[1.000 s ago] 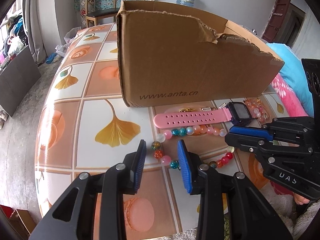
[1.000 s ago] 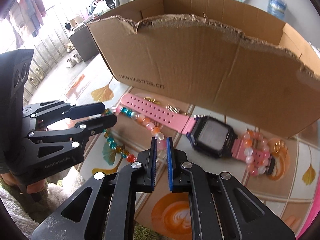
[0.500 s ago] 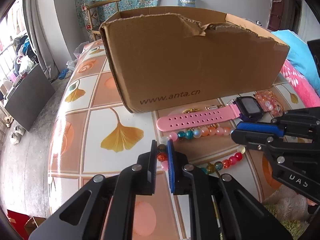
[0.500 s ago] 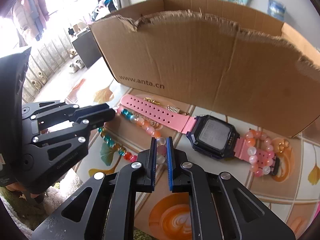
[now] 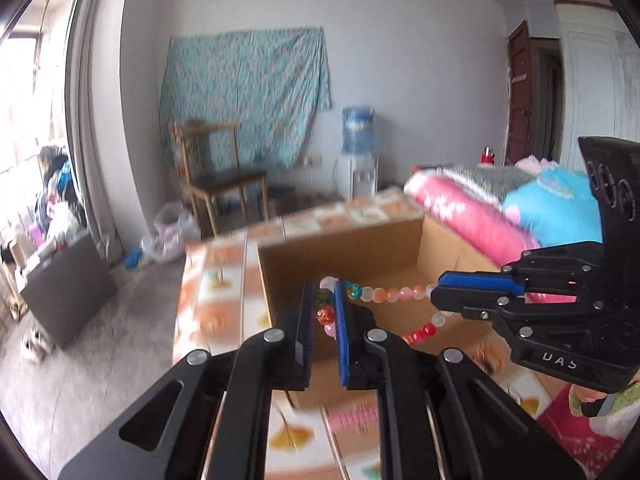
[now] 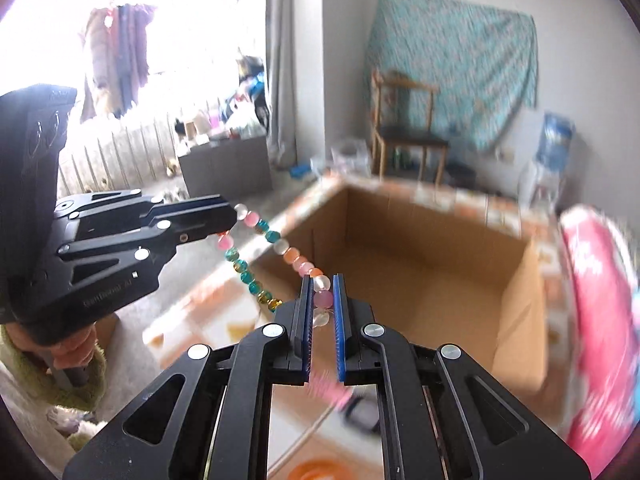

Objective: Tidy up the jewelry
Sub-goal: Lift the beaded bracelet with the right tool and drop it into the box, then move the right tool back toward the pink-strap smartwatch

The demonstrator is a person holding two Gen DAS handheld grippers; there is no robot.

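A string of coloured glass beads point(image 5: 392, 293) hangs in the air, stretched between my two grippers. My left gripper point(image 5: 324, 286) is shut on its orange and dark beads. My right gripper point(image 6: 321, 286) is shut on pale pink and white beads. The strand sags in two lines, one pastel and one teal and amber point(image 6: 248, 280). It hangs at the near rim of the open cardboard box point(image 5: 360, 248), whose bare inside shows below and beyond. In the left wrist view the right gripper point(image 5: 435, 291) comes in from the right. In the right wrist view the left gripper point(image 6: 231, 220) comes in from the left.
A pink watch point(image 6: 332, 394) lies blurred on the tiled table point(image 5: 216, 308) below my right gripper. Pink and blue bedding point(image 5: 472, 216) borders the box on the right. A wooden chair point(image 5: 224, 176) and a water dispenser point(image 5: 356, 148) stand by the far wall. A hand point(image 6: 68, 354) holds the left gripper.
The left gripper closed on the beads, then both grippers rose together and tilted up. The strand came off the table to the height of the box's rim. The watch stayed on the table.
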